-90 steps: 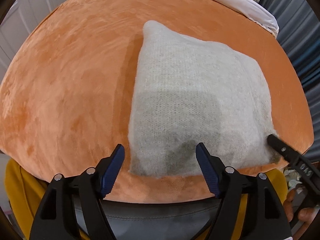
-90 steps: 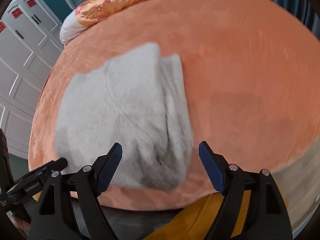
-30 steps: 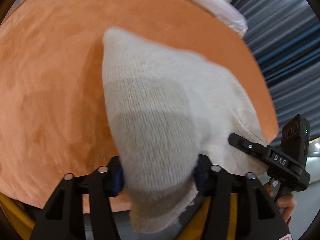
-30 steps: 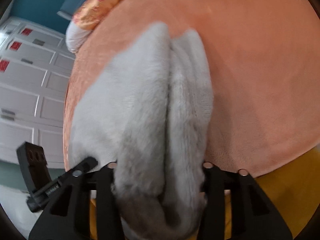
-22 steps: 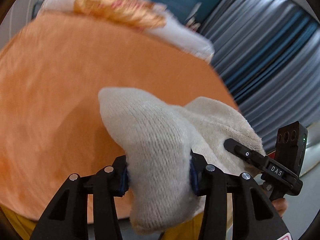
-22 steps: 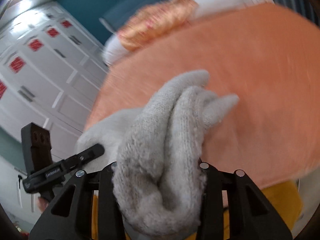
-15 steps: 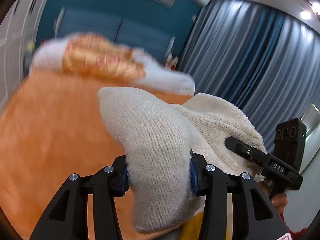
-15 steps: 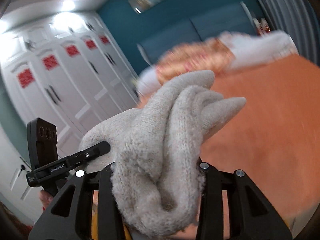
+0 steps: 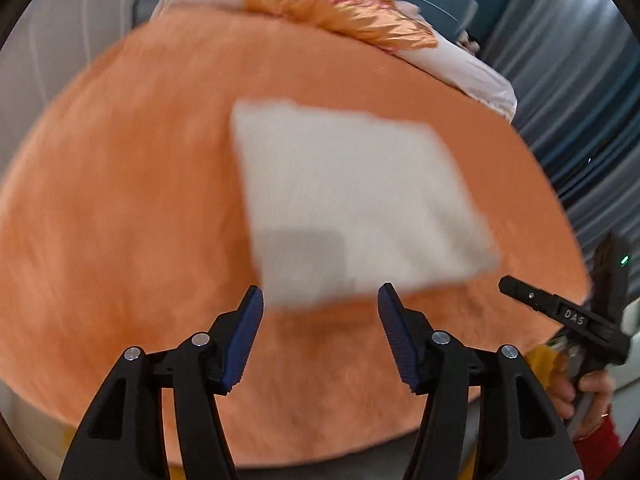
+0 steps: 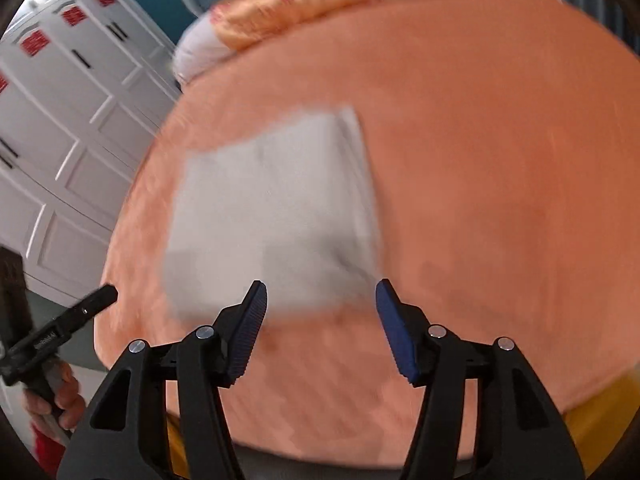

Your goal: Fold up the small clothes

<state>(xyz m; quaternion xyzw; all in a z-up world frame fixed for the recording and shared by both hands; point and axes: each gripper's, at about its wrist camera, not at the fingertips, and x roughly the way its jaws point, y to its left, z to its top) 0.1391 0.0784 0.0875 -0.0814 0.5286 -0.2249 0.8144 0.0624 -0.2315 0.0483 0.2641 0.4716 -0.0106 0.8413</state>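
Note:
A cream knitted garment (image 9: pixel 352 200) lies folded into a flat square on the orange plush bed cover (image 9: pixel 120 200). It also shows in the right wrist view (image 10: pixel 272 216), with a layered fold edge along its right side. My left gripper (image 9: pixel 320 332) is open and empty, just short of the garment's near edge. My right gripper (image 10: pixel 320 328) is open and empty, near the garment's near right corner. Each gripper shows in the other's view: the right one (image 9: pixel 560 316) at the garment's right, the left one (image 10: pixel 60 332) at its left. Both views are motion-blurred.
A gold and white pillow (image 9: pixel 340 12) lies at the head of the bed. White wardrobe doors (image 10: pixel 60 120) stand to the left, blue curtains (image 9: pixel 580 100) to the right. The bed's near edge (image 9: pixel 320 452) runs just below the grippers, with yellow fabric (image 10: pixel 600 420) under it.
Both grippers were shut on the garment's near edge and lifted it over. Now both are open, and the garment lies flat, smaller and farther up the bed.

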